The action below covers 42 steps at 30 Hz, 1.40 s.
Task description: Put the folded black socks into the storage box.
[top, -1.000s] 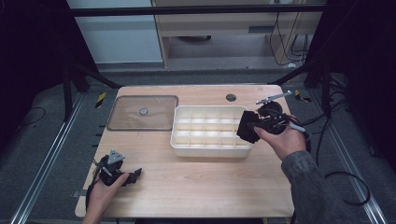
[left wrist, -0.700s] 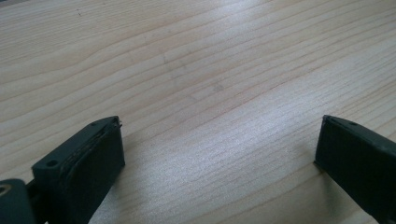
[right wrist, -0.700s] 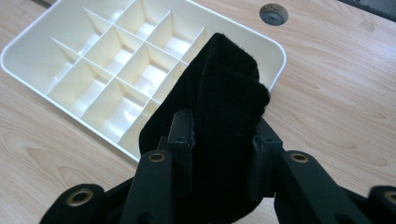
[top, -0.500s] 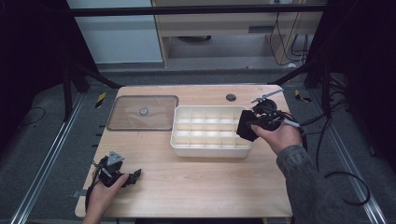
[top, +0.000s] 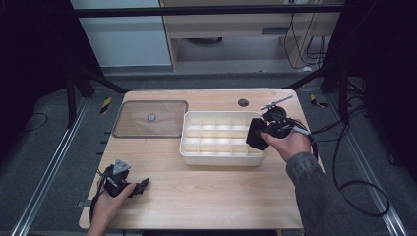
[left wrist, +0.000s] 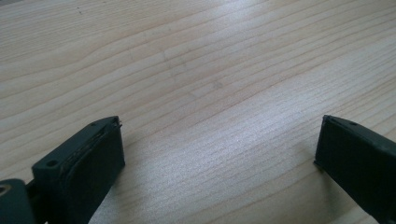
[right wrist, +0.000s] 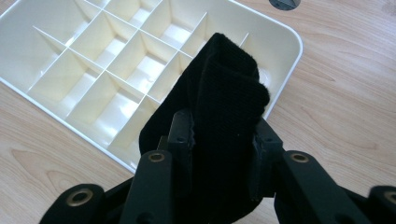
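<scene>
A white tray [top: 189, 150] divided into several small compartments sits in the middle of the wooden table. My right gripper [top: 258, 133] hangs over its right end, shut on a folded black cloth [top: 255, 135]. In the right gripper view the black cloth [right wrist: 219, 107] stands up between the two jaws, over the compartments at the tray [right wrist: 285, 56] corner. My left gripper [top: 140, 186] rests low at the table's front left, held by a hand. The left gripper view has its jaws wide apart over bare wood, so that left gripper [left wrist: 219, 154] is open.
A clear flat lid [top: 150, 118] with a small knob lies left of the tray. A round cable hole [top: 243, 103] sits near the table's far edge. Cables trail off the table's right side. Bare wood [top: 206, 191] spreads across the front.
My right gripper has shifted a little left and down with the black cloth, closer over the tray's right end. The left gripper has stayed put.
</scene>
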Tool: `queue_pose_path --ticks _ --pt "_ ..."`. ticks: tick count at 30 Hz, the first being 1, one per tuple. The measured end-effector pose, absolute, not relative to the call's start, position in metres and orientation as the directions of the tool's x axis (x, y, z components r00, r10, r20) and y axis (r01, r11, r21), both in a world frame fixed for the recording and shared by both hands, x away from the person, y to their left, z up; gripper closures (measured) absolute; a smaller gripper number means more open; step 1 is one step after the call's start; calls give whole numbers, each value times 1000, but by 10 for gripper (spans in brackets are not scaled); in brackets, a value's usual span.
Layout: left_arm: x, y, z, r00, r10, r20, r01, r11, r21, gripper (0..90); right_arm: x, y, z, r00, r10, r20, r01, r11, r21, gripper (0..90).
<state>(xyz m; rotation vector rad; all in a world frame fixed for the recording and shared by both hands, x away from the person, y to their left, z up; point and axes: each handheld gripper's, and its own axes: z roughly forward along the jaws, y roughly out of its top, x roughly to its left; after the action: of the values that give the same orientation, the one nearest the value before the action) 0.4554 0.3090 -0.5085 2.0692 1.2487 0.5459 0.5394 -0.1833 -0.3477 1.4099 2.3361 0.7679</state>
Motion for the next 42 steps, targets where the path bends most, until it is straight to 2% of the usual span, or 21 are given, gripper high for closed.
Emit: queue_pose_path --ticks 42 --pt "455 309 -508 464 885 20 616 -339 712 3 541 -179 -366 -475 880 23 731 380 566 678"
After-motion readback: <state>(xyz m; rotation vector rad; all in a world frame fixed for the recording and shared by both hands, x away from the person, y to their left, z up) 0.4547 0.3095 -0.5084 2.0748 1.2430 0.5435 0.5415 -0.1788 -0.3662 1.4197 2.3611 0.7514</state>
